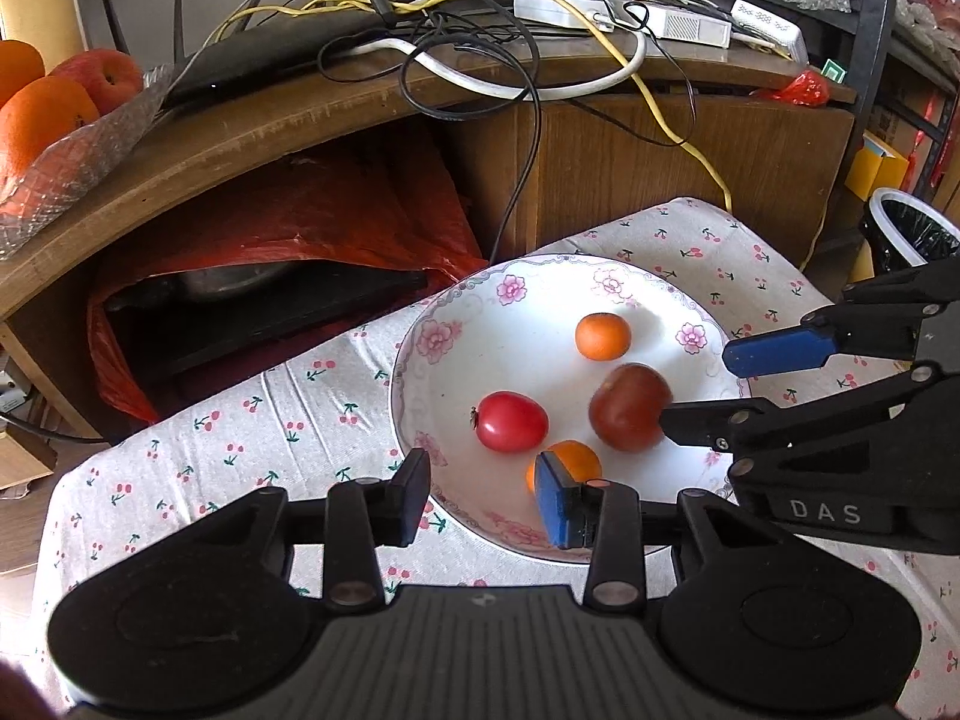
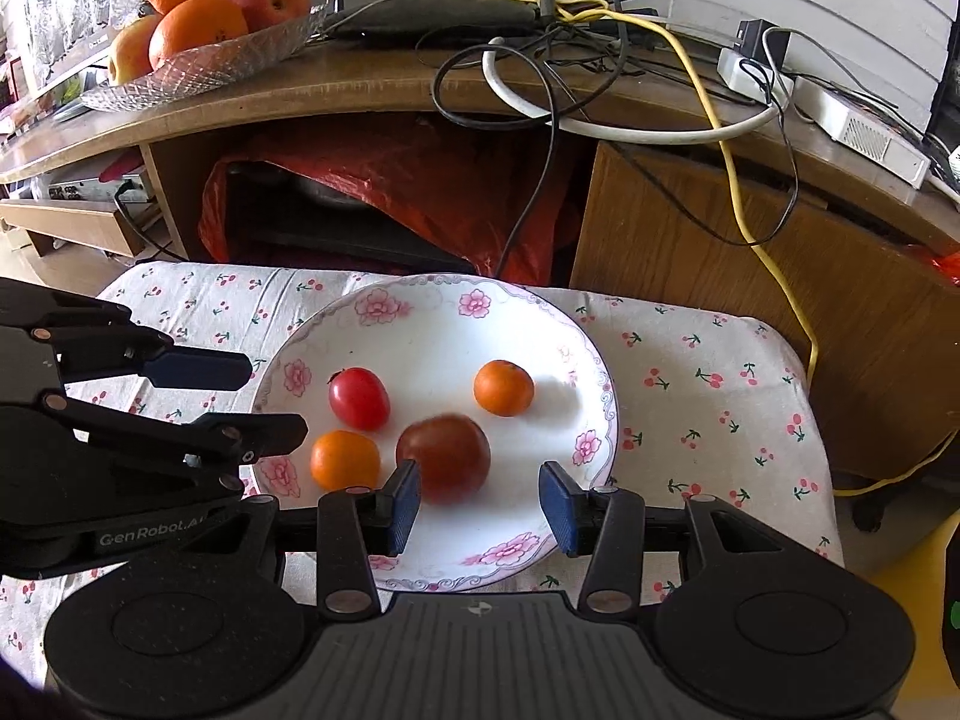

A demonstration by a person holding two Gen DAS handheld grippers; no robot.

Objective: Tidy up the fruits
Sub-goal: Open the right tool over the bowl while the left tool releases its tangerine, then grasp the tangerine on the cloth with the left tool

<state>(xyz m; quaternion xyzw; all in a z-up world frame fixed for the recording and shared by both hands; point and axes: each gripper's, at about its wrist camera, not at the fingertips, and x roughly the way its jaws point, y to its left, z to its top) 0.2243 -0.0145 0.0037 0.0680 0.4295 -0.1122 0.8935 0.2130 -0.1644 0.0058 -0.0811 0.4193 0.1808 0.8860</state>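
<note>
A white flowered plate (image 1: pixel 498 336) (image 2: pixel 420 348) sits on a cherry-print cloth. On it lie a dark red tomato (image 1: pixel 629 415) (image 2: pixel 444 456), a bright red tomato (image 1: pixel 512 421) (image 2: pixel 359 397) and two small oranges (image 1: pixel 603 336) (image 2: pixel 504 387). The nearer orange (image 1: pixel 573 459) (image 2: pixel 345 459) is partly hidden behind my left gripper's blue pad. My left gripper (image 1: pixel 486 498) (image 2: pixel 273 399) hangs open over the plate's near-left rim, holding nothing. My right gripper (image 2: pixel 480 504) (image 1: pixel 696 390) is open, and the slightly blurred dark tomato lies just ahead, near its left pad.
The cherry-print cloth (image 2: pixel 690 396) covers a small low table. Behind it stands a wooden desk (image 2: pixel 690 228) with tangled cables (image 2: pixel 540 78), a router and a glass dish of oranges and an apple (image 2: pixel 204 24). A red bag (image 1: pixel 288 222) fills the shelf below. A bin (image 1: pixel 912 234) stands at the right.
</note>
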